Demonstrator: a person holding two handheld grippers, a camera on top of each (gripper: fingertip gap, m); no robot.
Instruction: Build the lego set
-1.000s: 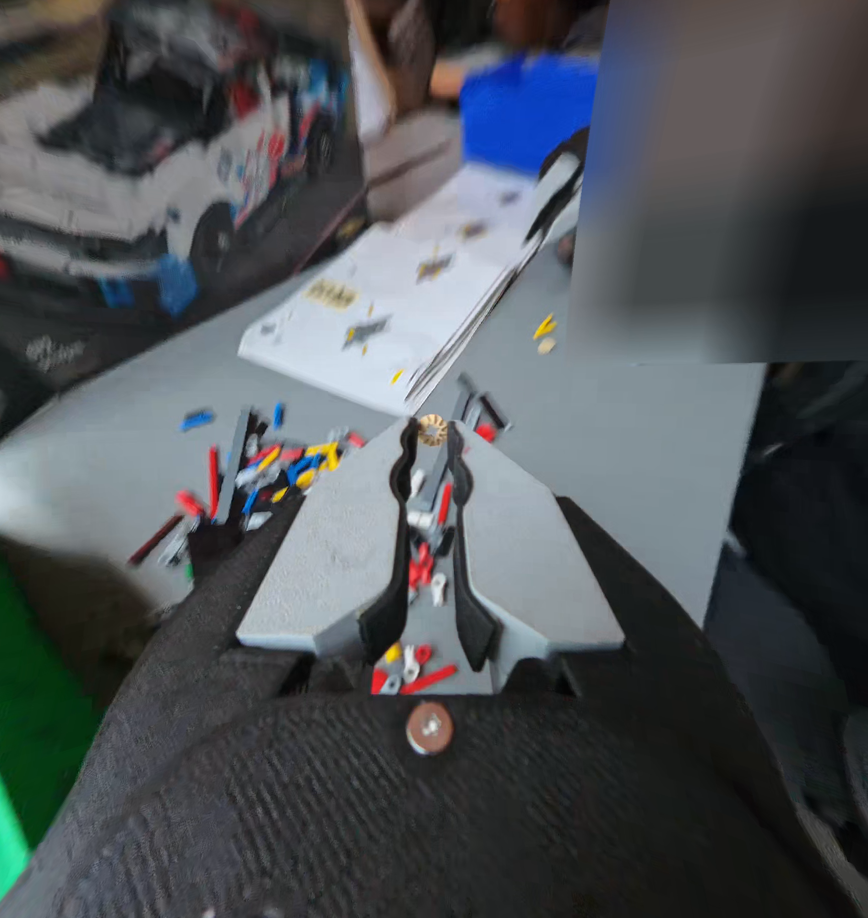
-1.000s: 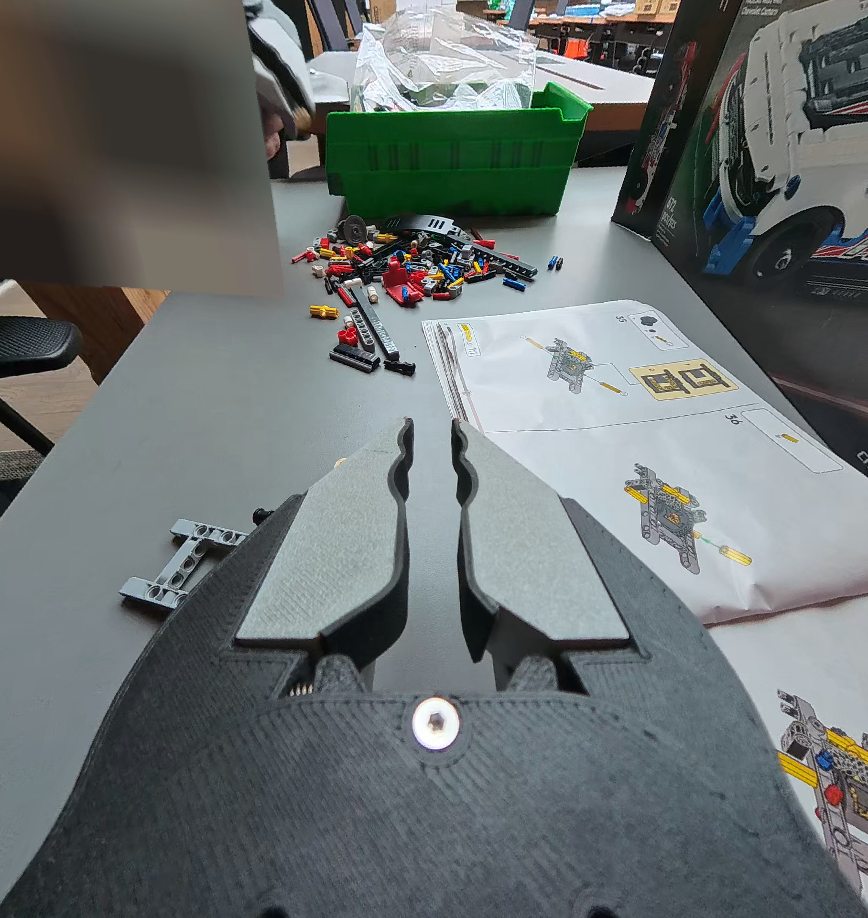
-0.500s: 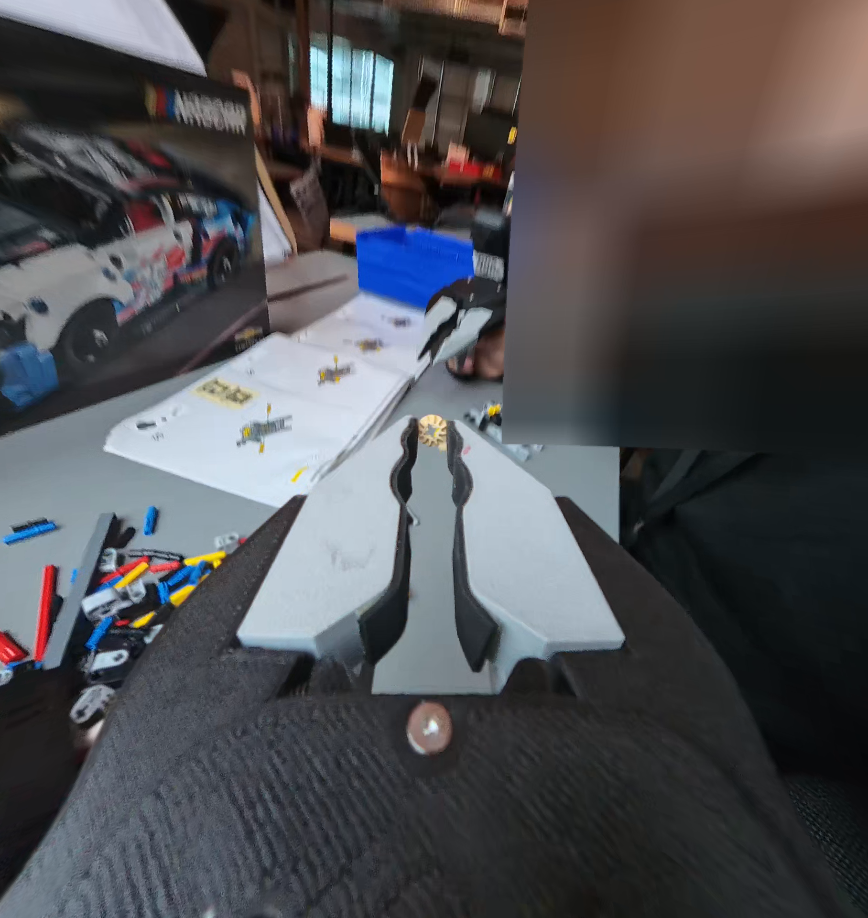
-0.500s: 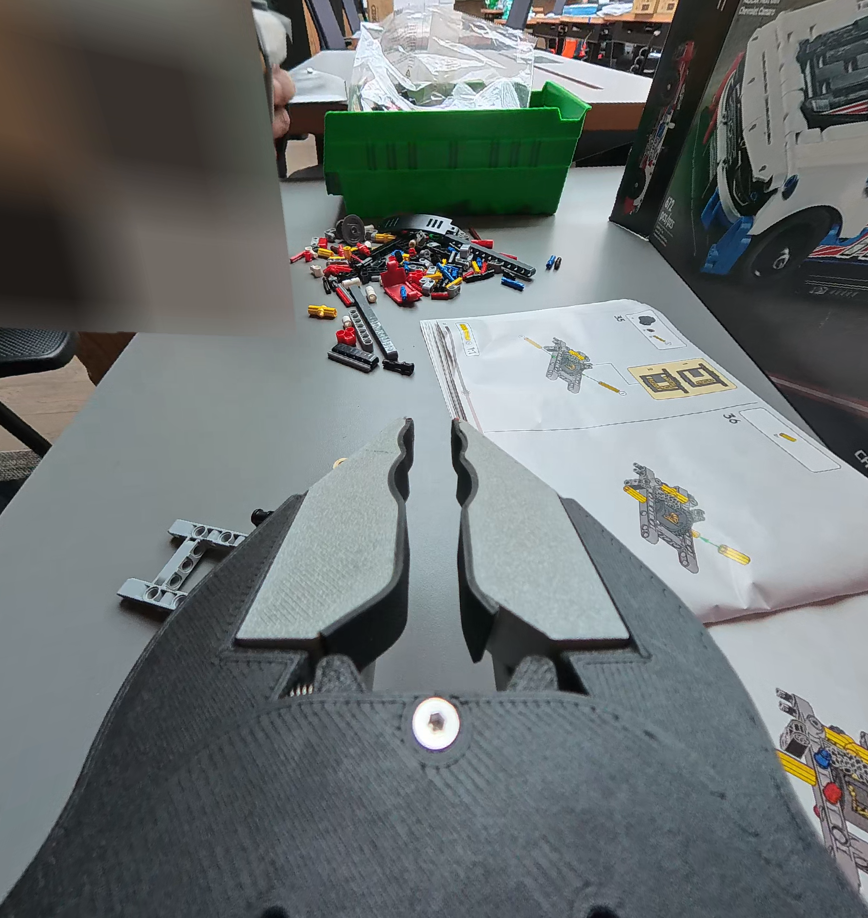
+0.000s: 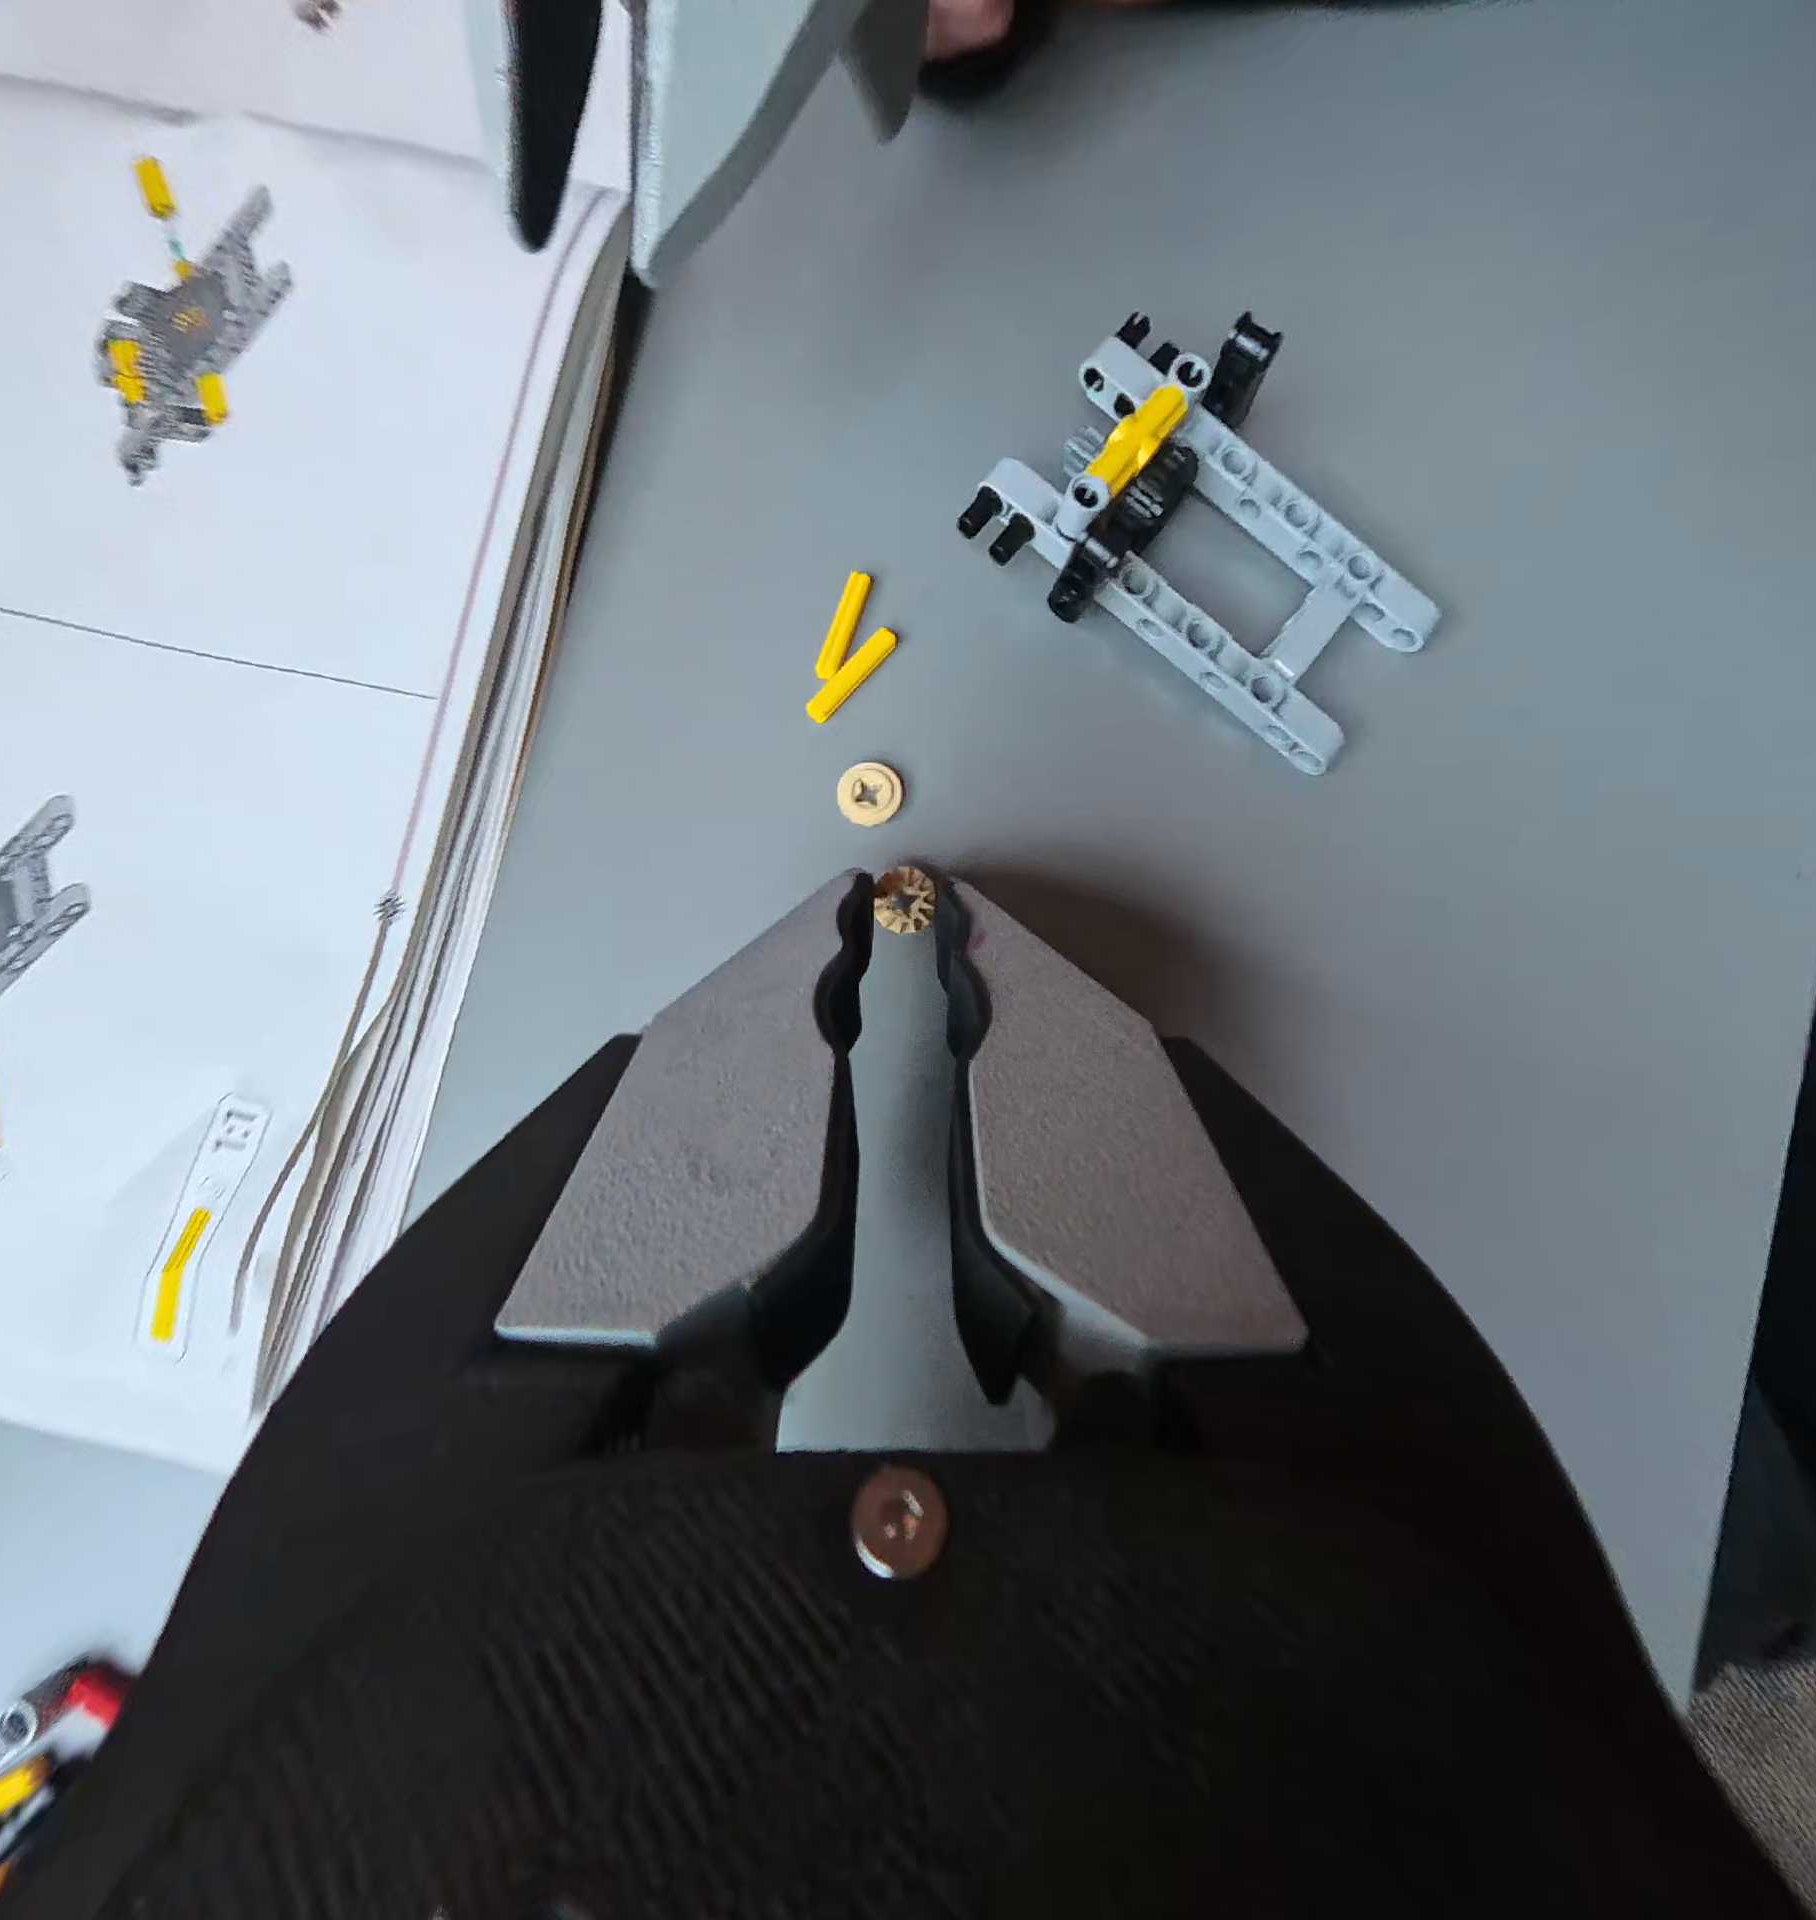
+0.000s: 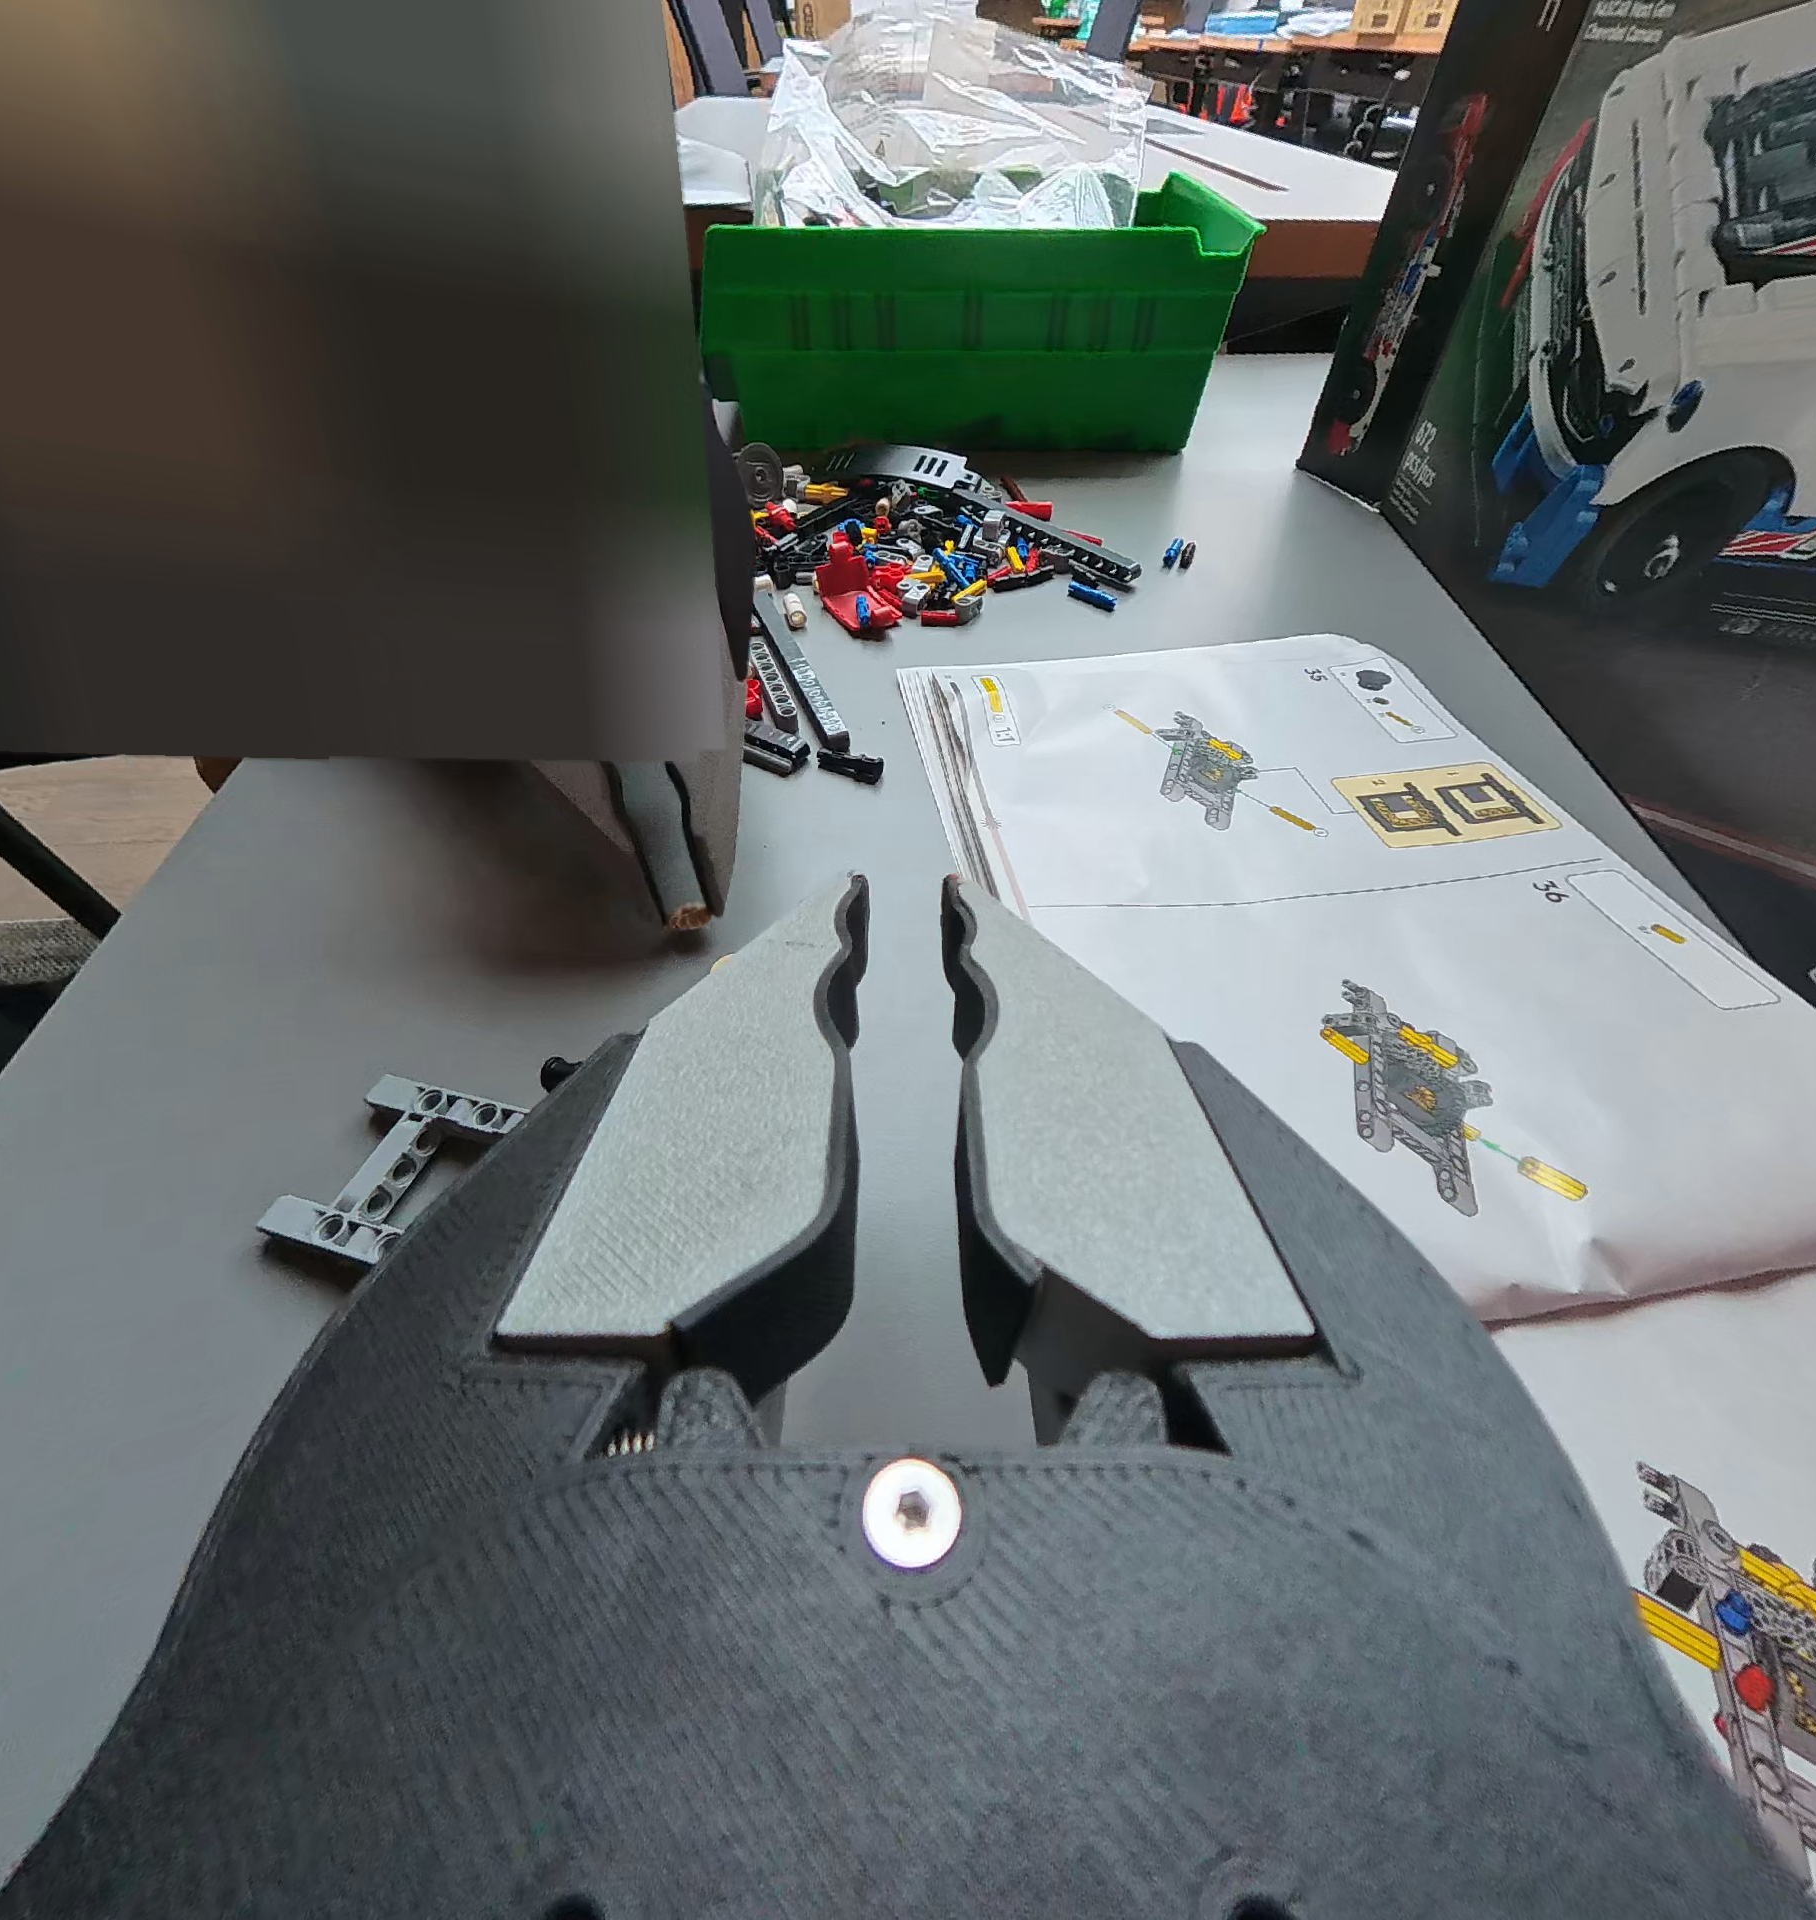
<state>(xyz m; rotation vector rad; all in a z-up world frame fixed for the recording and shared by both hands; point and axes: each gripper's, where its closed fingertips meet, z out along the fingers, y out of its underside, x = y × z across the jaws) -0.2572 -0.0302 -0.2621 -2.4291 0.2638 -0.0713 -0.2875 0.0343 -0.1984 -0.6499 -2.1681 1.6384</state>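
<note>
My left gripper (image 5: 905,900) is shut on a small tan gear (image 5: 905,900) at its fingertips, just above the grey table. It also shows in the right wrist view (image 6: 688,914), pointing down with the gear at its tip. Ahead of it lie a second tan gear (image 5: 871,795), two yellow axles (image 5: 850,646) and a grey frame assembly (image 5: 1210,551) with black pins and a yellow part. My right gripper (image 6: 904,894) is open and empty, low over the table; its fingers (image 5: 675,114) show at the top of the left wrist view. The frame (image 6: 395,1169) is partly hidden behind it.
An open instruction booklet (image 6: 1351,935) lies right of my right gripper. A pile of loose pieces (image 6: 925,561) lies before a green bin (image 6: 971,343) holding plastic bags. The set's box (image 6: 1662,364) stands at the far right. The table edge (image 5: 1777,935) is on the right.
My left gripper has swung from the pile of pieces over to the frame area and tilted down toward the table, still holding the tan gear. My right gripper has stayed put.
</note>
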